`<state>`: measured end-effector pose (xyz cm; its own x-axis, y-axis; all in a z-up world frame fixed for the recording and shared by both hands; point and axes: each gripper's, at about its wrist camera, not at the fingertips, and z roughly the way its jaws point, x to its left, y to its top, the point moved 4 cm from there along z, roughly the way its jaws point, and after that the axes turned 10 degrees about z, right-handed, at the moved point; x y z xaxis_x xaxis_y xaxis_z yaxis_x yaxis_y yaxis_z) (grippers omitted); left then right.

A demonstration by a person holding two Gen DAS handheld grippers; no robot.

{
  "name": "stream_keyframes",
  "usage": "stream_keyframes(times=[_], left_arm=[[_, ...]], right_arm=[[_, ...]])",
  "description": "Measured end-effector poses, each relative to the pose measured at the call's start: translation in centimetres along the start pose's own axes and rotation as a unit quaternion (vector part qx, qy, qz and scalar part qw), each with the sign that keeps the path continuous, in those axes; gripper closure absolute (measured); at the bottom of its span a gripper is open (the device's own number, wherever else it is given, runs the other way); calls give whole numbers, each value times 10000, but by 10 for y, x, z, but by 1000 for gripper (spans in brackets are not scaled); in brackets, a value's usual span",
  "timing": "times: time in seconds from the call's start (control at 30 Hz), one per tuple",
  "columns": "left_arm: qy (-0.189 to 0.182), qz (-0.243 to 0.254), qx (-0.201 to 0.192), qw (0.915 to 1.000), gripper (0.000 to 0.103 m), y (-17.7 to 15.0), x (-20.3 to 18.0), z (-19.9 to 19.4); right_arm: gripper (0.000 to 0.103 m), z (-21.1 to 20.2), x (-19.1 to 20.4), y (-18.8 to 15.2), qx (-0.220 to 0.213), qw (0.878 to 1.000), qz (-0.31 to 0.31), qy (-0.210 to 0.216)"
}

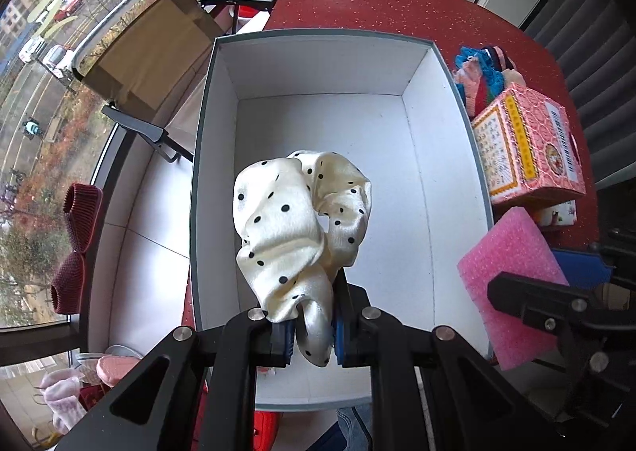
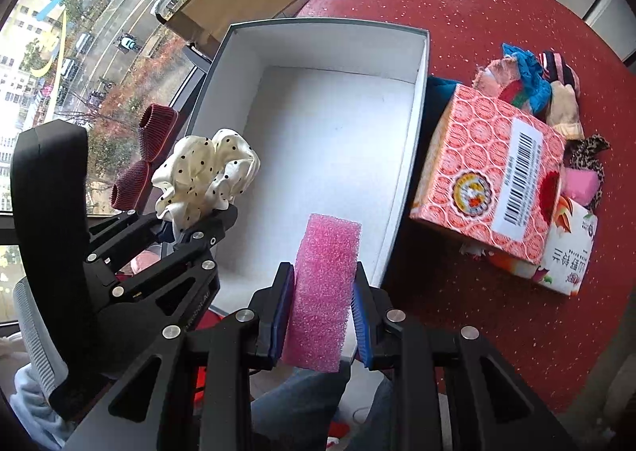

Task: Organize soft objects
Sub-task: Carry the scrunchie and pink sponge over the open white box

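While the cream polka-dot scrunchie (image 1: pixel 302 228) hangs above the open white box (image 1: pixel 445 188), I see my left tongs (image 1: pixel 314 339) clenched almost fully on its lower fold. My right tongs (image 2: pixel 322 315) are grasping the pink foam block (image 2: pixel 324 292), pads pressed on both of its sides, over the box's near rim. Beside the box, a patterned tissue carton (image 2: pixel 489 168) rests on the red desk (image 2: pixel 457 5).

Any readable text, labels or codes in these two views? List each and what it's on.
"山野铃兰", my best reading of the large sideways characters: white tissue pack under the pink box.
Barcode label on the pink patterned box: bars clear, digits and small print too small to read.
Embossed lettering on the left gripper arm: too blurred to read.
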<state>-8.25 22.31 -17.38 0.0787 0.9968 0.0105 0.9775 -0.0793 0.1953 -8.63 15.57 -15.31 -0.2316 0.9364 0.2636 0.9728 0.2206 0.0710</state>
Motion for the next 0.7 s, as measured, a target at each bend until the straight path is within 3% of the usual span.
stream_keyframes(times=[0.33,0.7], left_arm=[[-29,-68,272,9996,87,-1,5,27],[216,-232,370,9988,87,-11,25,43]], right_arm=[[73,19,5,2,128,9998,65,-128],[73,31,15,2,219,9994,-151,-199]])
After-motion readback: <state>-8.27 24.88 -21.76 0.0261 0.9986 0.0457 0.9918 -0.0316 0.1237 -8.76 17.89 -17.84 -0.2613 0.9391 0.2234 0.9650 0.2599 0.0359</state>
